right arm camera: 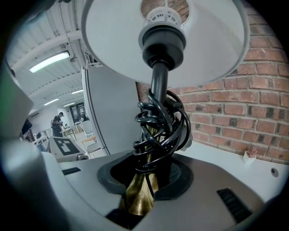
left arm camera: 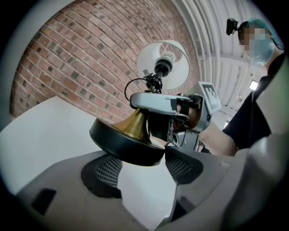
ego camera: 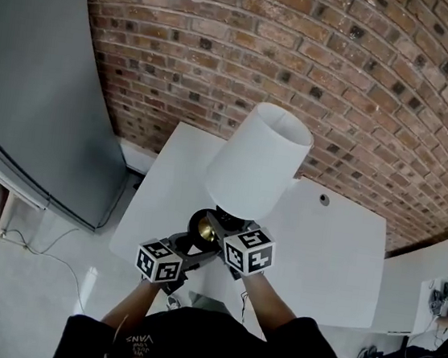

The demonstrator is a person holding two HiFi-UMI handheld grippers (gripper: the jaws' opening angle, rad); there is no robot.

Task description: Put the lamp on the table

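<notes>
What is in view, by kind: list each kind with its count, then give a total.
lamp: 1
white table: 1
tools: 2 (left tool, right tool)
Total: 4

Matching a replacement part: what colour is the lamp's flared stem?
Brass gold; the stem shows best in the right gripper view.

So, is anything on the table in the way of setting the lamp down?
Nothing visible does. The lamp is held over the near edge of the table, and the bare top shows only a small hole toward the far right, clear of the lamp. The patch directly under the lamp is hidden.
</notes>
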